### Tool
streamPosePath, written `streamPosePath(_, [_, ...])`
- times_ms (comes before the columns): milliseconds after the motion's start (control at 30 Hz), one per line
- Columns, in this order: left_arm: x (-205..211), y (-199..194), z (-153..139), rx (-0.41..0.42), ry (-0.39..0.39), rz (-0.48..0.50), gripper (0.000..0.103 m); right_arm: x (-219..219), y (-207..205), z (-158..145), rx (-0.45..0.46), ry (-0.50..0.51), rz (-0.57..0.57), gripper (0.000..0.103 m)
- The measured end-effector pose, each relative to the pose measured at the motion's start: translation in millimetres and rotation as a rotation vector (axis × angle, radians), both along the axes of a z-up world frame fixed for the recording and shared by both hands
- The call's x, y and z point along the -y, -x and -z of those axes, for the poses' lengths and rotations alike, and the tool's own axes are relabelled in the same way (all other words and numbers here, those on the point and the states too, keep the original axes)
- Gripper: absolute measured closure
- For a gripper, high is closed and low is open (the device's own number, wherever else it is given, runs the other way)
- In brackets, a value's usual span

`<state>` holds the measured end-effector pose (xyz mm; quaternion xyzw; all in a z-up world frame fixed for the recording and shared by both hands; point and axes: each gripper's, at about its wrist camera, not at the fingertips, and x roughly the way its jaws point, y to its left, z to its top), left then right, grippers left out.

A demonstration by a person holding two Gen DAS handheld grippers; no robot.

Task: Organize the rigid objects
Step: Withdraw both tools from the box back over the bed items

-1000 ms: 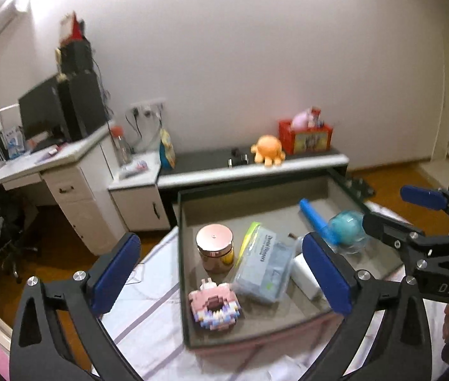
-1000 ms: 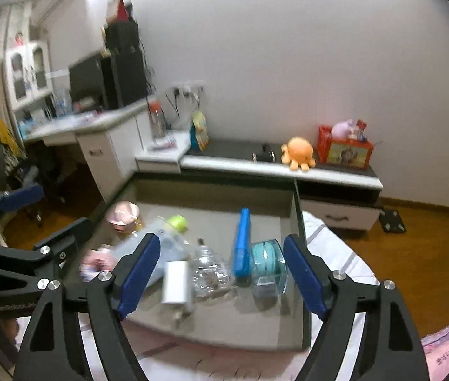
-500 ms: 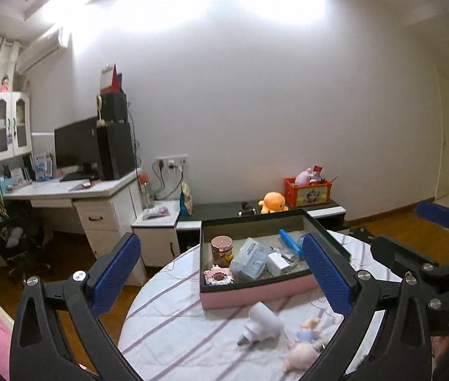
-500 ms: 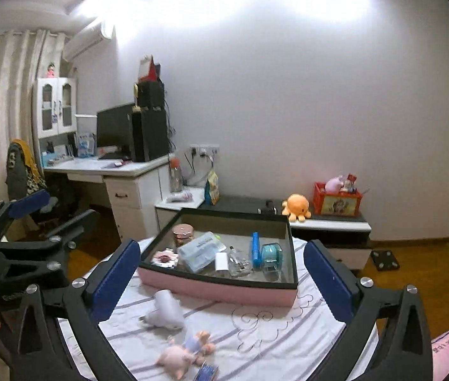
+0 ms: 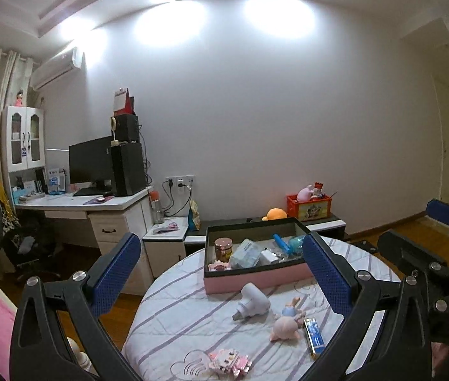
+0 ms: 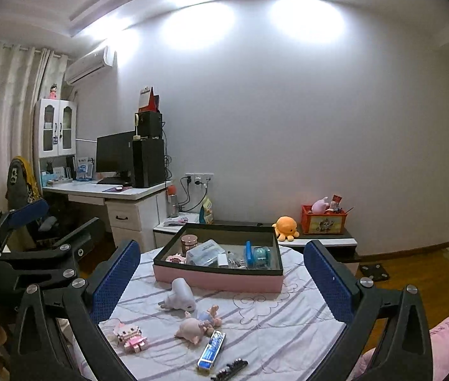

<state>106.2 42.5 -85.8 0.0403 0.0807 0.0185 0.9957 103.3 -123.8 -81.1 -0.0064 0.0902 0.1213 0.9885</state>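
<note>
Above the tabletop point(image 5: 173, 314), both grippers have pulled back from the box point(image 6: 218, 277) and hang empty, left gripper point(image 5: 221, 281) and right gripper point(image 6: 221, 282) spread wide. Loose toys remain at 6 o'clock: plug point(image 6: 178, 295), piglet point(image 6: 192, 328), harmonica point(image 6: 211, 349). Room is ample; the tabletop rim lies at 3 and 9.

A box point(image 6: 218, 277) sits at the far side of the counter point(image 6: 288, 324). In it, from left to right, lie a block toy point(image 6: 175, 257), a jar point(image 6: 189, 243), a packet point(image 6: 204, 251), a charger point(image 6: 222, 259) and a tube point(image 6: 248, 253). Before the box lies a plug point(image 6: 180, 295); nearer still a doll point(image 6: 197, 324), with a second block toy point(image 6: 130, 338) to its left and a harmonica point(image 6: 211, 347) to its right. Behind the counter stands a low cabinet point(image 5: 323, 223).
</note>
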Motion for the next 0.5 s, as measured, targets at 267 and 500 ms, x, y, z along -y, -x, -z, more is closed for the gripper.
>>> streamPosePath(267, [1.7,10.7,3.8,-0.001,-0.003,0.004,0.0,1.4,16.6,4.5,0.002,0.0,0.004,0.0])
streamPosePath(500, [1.6,13.1,10.1,-0.024,-0.01,0.004,0.0,2.1,19.4,10.5,-0.015,0.007,0.012,0.0])
